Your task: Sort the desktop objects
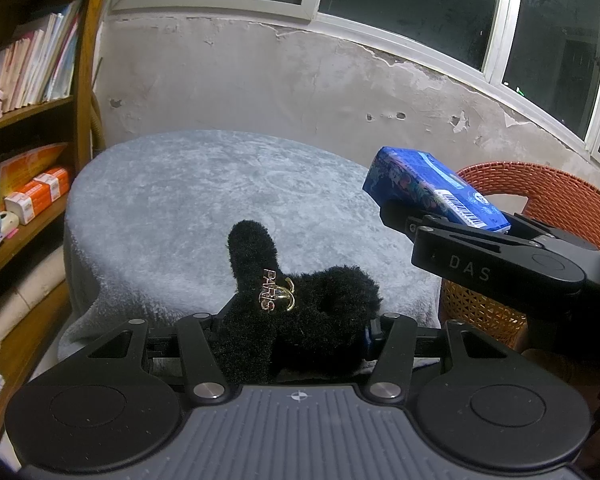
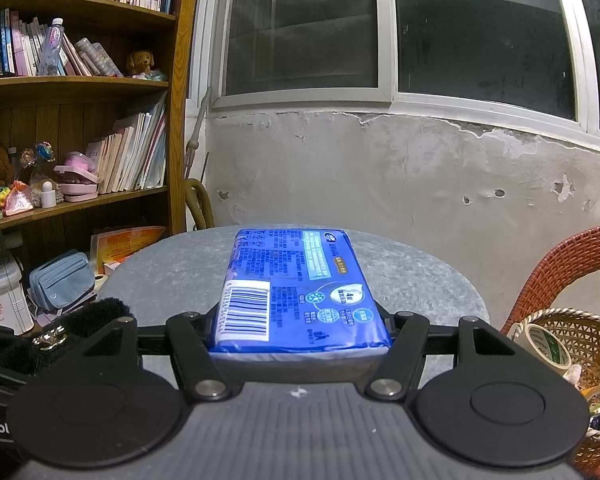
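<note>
Centrally, a fluffy black fabric accessory with a gold "PARIS" charm (image 1: 300, 320) sits clamped in the left gripper (image 1: 296, 332), held above the round desk under its grey plush cover (image 1: 204, 196). Beside it, the right gripper (image 2: 300, 336) grips a blue plastic-wrapped tissue pack (barcode uppermost) (image 2: 296, 292). An orange woven plastic chair (image 1: 548, 188) and a wicker basket holding tape rolls (image 2: 580, 344) stand at right.

Bare grey tabletop (image 1: 204, 200) ahead, bookshelf (image 1: 28, 128) hard left, red chair (image 1: 560, 188) probably close right.
</note>
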